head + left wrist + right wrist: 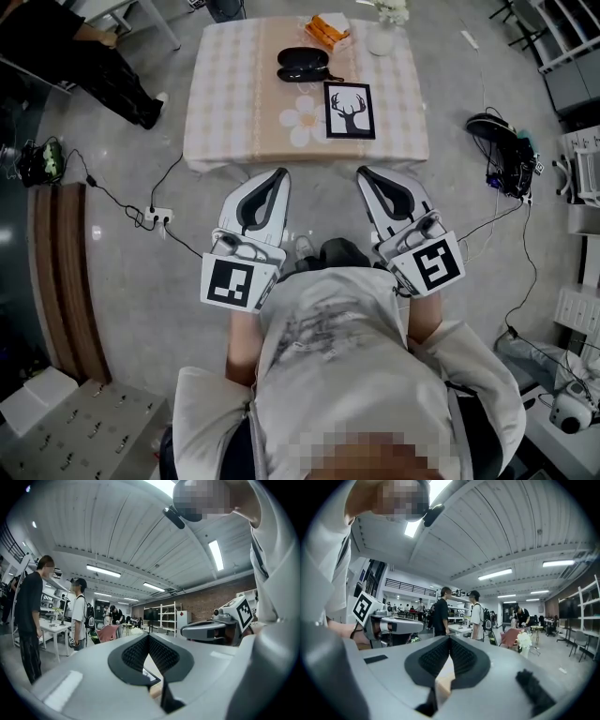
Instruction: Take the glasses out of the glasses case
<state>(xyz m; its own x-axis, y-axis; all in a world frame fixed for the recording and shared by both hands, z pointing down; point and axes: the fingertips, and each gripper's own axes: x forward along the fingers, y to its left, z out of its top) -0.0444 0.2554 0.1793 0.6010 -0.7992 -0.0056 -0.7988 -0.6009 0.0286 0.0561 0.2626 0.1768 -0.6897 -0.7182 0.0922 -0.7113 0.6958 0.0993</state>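
Well short of the table (217, 103), both grippers are held shut and empty.
The left gripper (278, 175) and right gripper (365, 174) are seen with jaws closed tip to tip, nothing between them. The black case (303, 63) lies on the far part of the table, just far-left of the deer picture (349, 110); the glasses cannot be made out. The task is judged not yet begun, with only the approach in hand. Next, both grippers would need to be carried forward and opened, and the case steadied by one while it is opened by the other.
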